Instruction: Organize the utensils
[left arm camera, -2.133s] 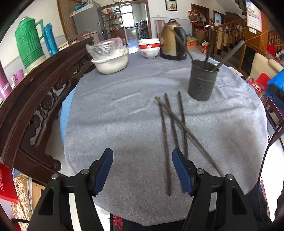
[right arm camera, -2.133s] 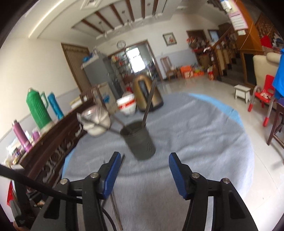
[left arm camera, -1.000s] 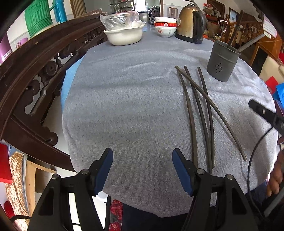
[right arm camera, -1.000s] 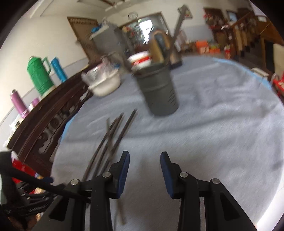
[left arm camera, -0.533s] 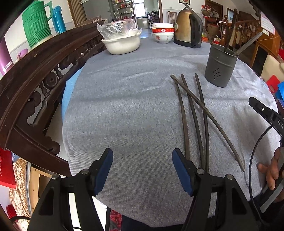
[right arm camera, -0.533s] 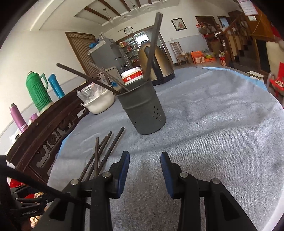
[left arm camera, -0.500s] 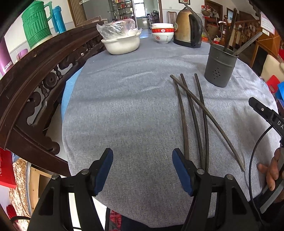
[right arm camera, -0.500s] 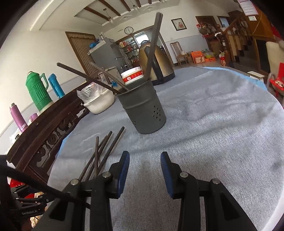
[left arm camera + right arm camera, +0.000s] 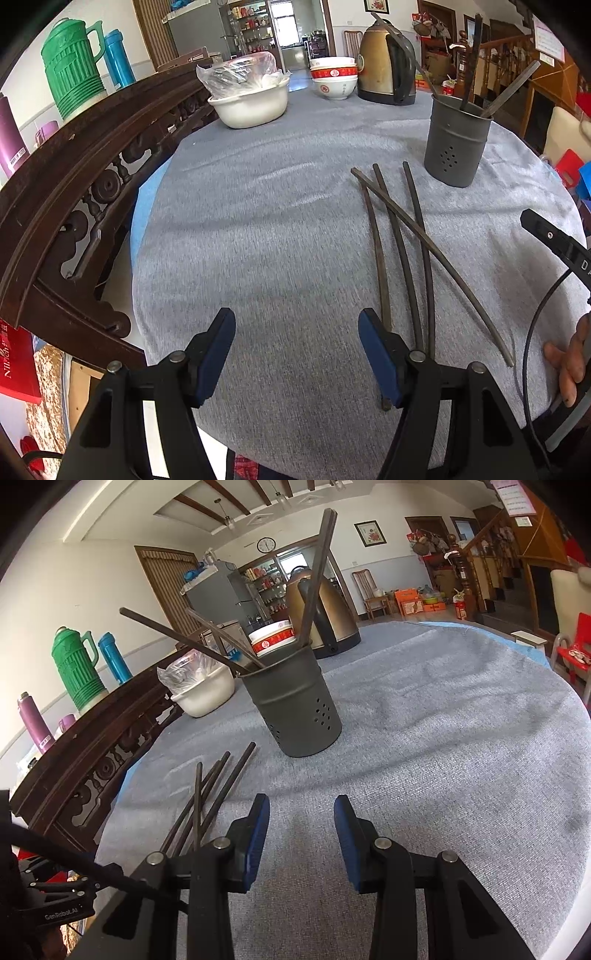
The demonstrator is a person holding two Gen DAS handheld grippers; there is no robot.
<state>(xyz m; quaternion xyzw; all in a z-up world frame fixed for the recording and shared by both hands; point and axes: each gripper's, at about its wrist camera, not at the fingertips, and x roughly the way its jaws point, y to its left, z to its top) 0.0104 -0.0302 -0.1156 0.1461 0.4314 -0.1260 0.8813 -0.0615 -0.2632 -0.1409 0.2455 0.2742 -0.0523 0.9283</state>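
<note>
Several dark chopsticks lie loose on the grey tablecloth, fanned out in front of a dark grey perforated utensil holder that holds a few more upright. My left gripper is open and empty, low over the near table edge, its right finger beside the chopsticks' near ends. In the right wrist view the holder stands ahead and the loose chopsticks lie to the left. My right gripper is open partway and empty, above bare cloth.
A white basin with a plastic bag, stacked bowls and a brass kettle stand at the far side. A carved dark wood chair back curves along the left. Green and blue thermoses stand behind it.
Both views have settled lower toward the table over two seconds. The right gripper's jaws narrowed from wide to partway about a second ago. The chopsticks have not moved.
</note>
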